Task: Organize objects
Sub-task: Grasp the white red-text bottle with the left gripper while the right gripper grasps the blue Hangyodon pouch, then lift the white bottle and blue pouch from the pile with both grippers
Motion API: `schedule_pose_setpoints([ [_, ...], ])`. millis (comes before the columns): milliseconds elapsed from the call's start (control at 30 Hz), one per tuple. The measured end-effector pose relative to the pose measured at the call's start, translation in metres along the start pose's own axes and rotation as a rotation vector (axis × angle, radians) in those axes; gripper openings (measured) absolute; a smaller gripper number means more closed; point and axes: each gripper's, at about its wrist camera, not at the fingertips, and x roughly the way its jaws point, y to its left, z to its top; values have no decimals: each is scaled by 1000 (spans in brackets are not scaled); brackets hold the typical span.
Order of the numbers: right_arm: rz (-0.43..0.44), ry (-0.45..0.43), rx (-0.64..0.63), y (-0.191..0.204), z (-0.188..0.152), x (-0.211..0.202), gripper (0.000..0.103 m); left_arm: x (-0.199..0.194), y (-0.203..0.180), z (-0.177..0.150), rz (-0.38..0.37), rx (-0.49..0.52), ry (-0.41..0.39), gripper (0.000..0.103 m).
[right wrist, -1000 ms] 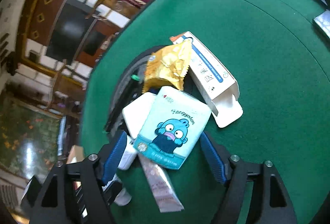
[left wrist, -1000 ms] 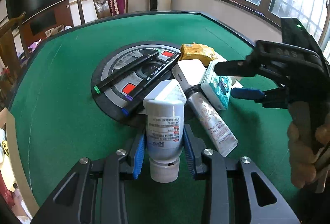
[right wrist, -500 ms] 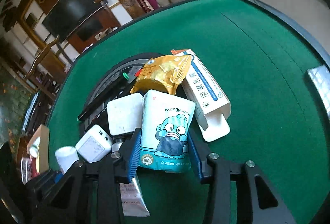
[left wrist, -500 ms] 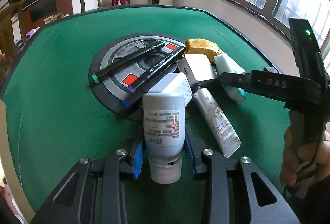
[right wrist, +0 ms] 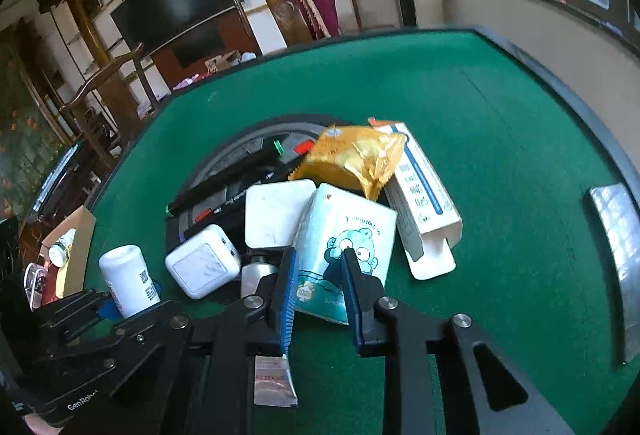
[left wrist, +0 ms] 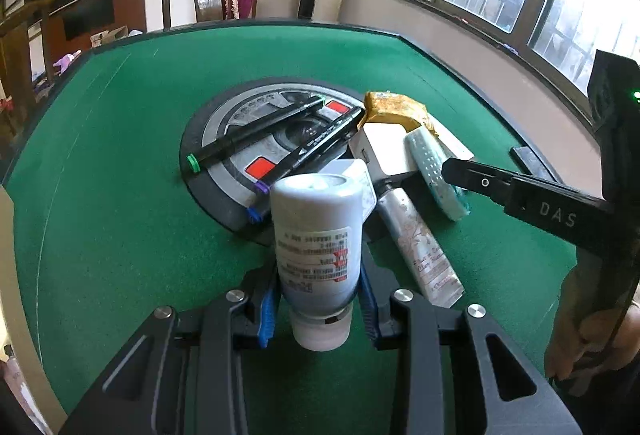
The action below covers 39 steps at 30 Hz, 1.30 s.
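Early stage: both my grippers loaded, pile unsorted.
My left gripper (left wrist: 318,309) clamps the white bottle (left wrist: 316,235); my right gripper (right wrist: 320,299) pinches the tissue pack (right wrist: 344,235); the rest clutters the tabletop (left wrist: 120,195).

Markers (left wrist: 256,133) on center disc (left wrist: 224,139); snack pkt (right wrist: 352,155) behind tissue pack (right wrist: 344,231), carton (right wrist: 424,195) right.

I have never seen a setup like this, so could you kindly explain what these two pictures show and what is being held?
There is no robot arm here: a person holds a two-finger gripper in each hand, with a fisheye camera on each looking along the fingers. In the left view, the left gripper clamps a white bottle. In the right view, the right gripper pinches a tissue pack. On the green table also lie markers, a yellow snack bag, a white charger, a hand cream tube and a carton.
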Motion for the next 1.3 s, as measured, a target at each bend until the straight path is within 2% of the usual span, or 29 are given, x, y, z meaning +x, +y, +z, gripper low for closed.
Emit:
schedule_pose_setpoints([
  [100,16,3,43,-6,5,1,27,2,2,0,0,-5,11,33],
  [133,16,-2,55,-7,6,1,37,3,2,0,0,-6,12,33],
  [167,15,-6,85,-13,8,0,55,3,3,1,0,-9,13,33],
  [233,24,-6,131,-20,8,1,65,3,4,1,-4,-8,16,33],
  [367,59,38,185,-25,10,15,67,4,3,1,-4,-5,20,33],
  [433,28,58,167,-20,11,23,67,4,3,0,-5,-6,23,33],
  [533,-45,47,126,-14,11,28,58,5,4,0,-7,-10,28,33],
  [633,-52,48,104,-15,13,30,54,6,4,-1,-7,-12,28,33],
  [767,-133,40,-30,-1,10,34,45,5,2,-1,4,-1,24,33],
  [833,-151,34,-51,1,7,32,40,5,3,-1,8,3,21,33],
  [967,-174,-16,-65,0,7,16,40,5,2,-1,12,4,18,33],
  [1100,-154,-65,-48,0,7,-2,40,5,2,-1,15,2,16,33],
  [1300,-82,-83,-68,17,2,-9,40,4,2,-1,18,1,8,33],
])
